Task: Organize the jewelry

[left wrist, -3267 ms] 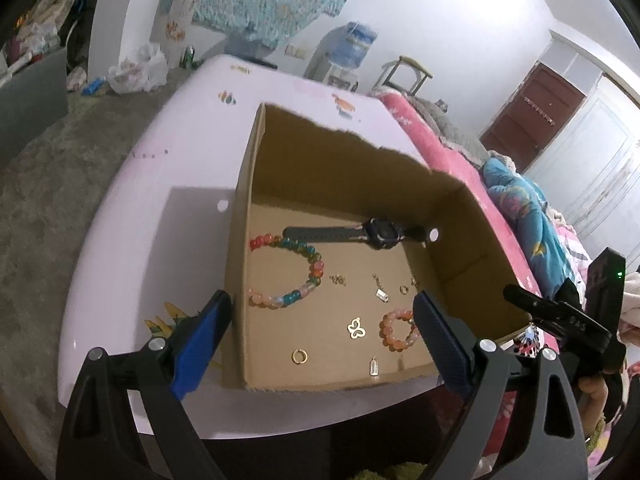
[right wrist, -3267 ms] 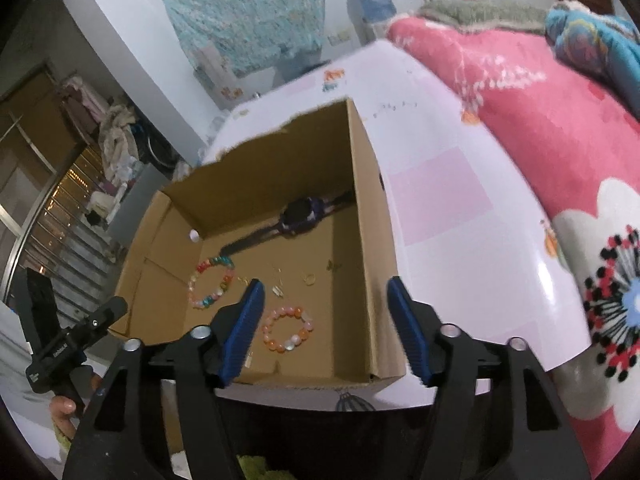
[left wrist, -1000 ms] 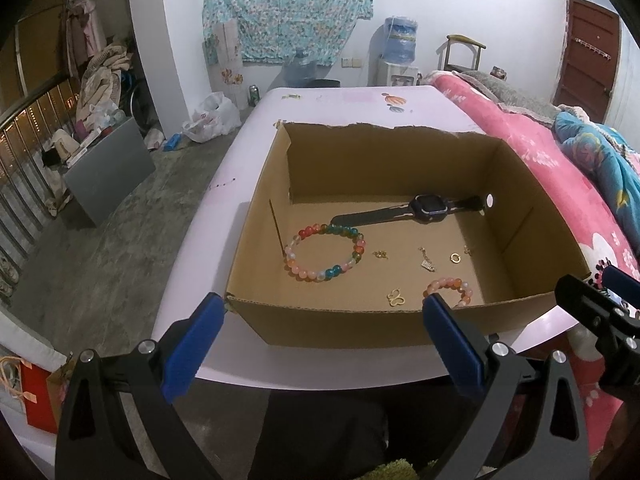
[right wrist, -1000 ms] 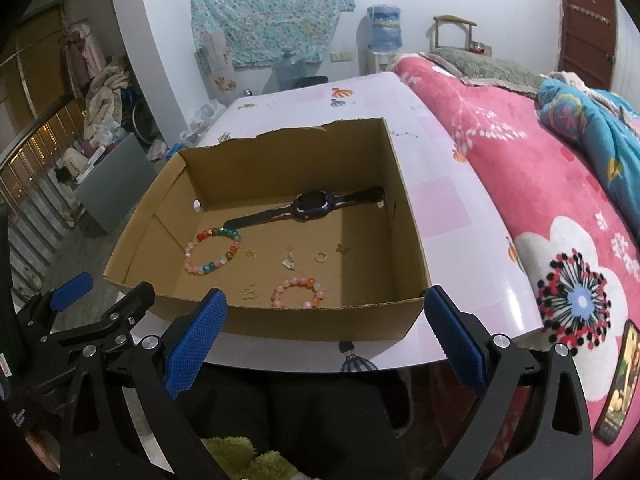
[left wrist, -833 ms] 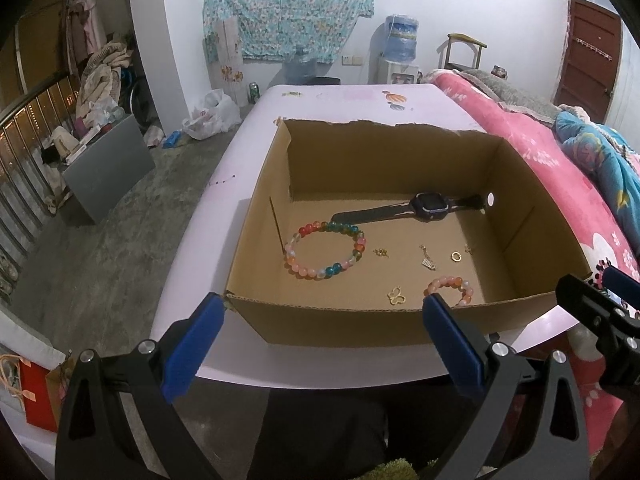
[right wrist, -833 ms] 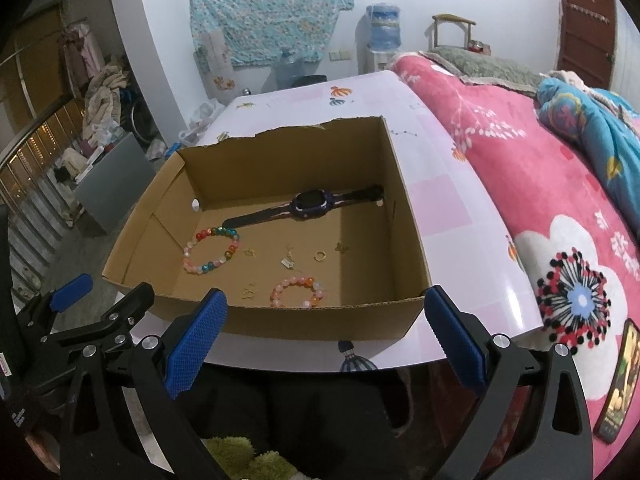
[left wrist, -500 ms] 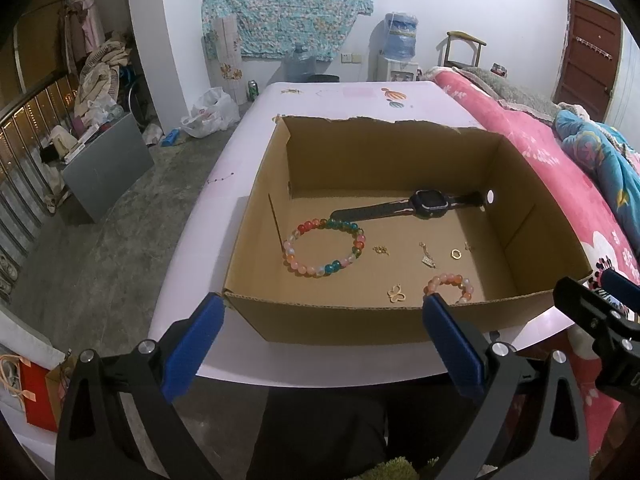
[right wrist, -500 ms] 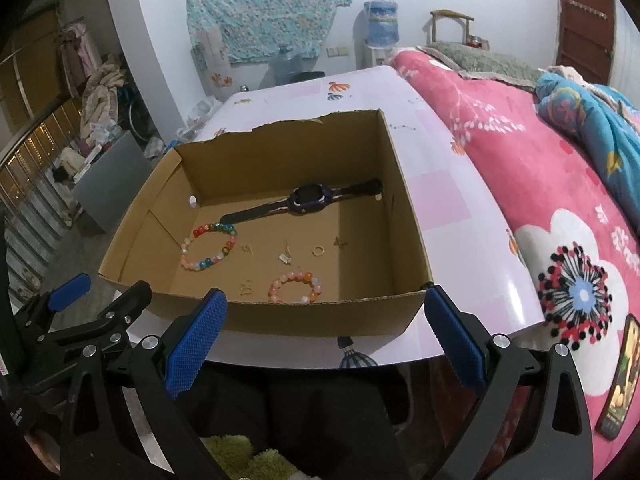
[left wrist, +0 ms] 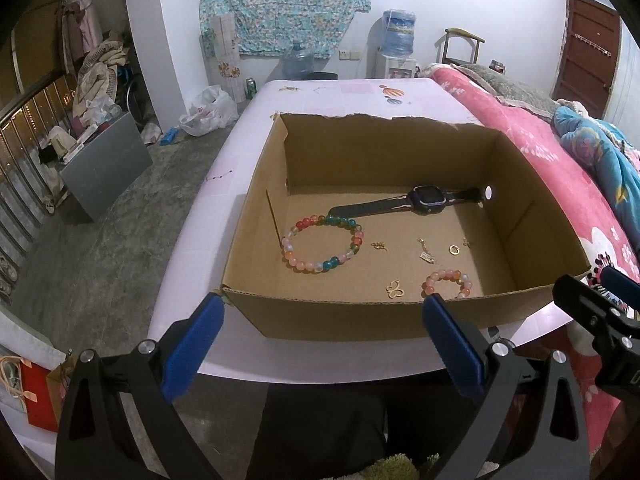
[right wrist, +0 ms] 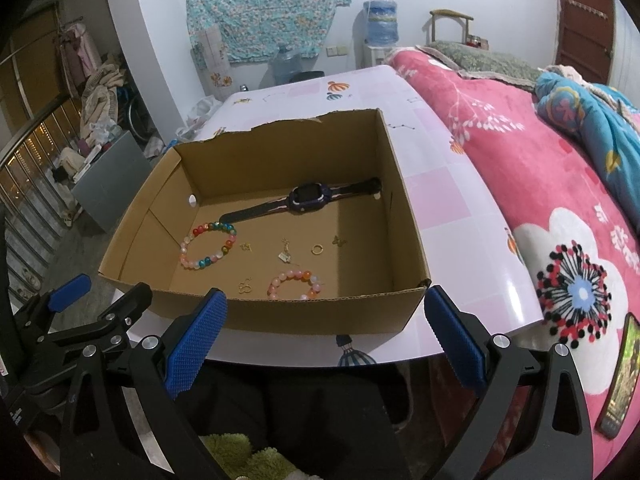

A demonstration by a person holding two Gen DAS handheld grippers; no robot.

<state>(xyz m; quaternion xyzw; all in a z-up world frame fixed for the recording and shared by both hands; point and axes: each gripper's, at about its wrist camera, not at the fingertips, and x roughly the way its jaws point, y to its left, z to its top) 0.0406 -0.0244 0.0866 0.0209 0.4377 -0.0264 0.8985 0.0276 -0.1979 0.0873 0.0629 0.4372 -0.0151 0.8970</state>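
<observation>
An open cardboard box (left wrist: 400, 316) (right wrist: 280, 312) stands on the pink table. In it lie a dark watch (left wrist: 428, 199) (right wrist: 308, 195), a multicolour bead bracelet (left wrist: 322, 244) (right wrist: 208, 245), a small pink bead bracelet (left wrist: 447, 284) (right wrist: 295, 284), a gold ring (left wrist: 454, 249) (right wrist: 317, 249), a butterfly charm (left wrist: 394, 289) (right wrist: 244, 286) and small gold pendants (left wrist: 425, 255). My left gripper (left wrist: 320, 346) is open and empty, before the box's near wall. My right gripper (right wrist: 320, 336) is open and empty, also before the near wall.
The pink table (left wrist: 200, 216) (right wrist: 448, 184) has a pink floral blanket (right wrist: 560, 208) along its right side. A phone (right wrist: 618, 384) lies on the blanket at the lower right. A grey cabinet (left wrist: 104, 164) stands on the floor at the left.
Both grippers have pulled back from over the box to in front of its near wall and opened wider. In the last second the view barely shifts.
</observation>
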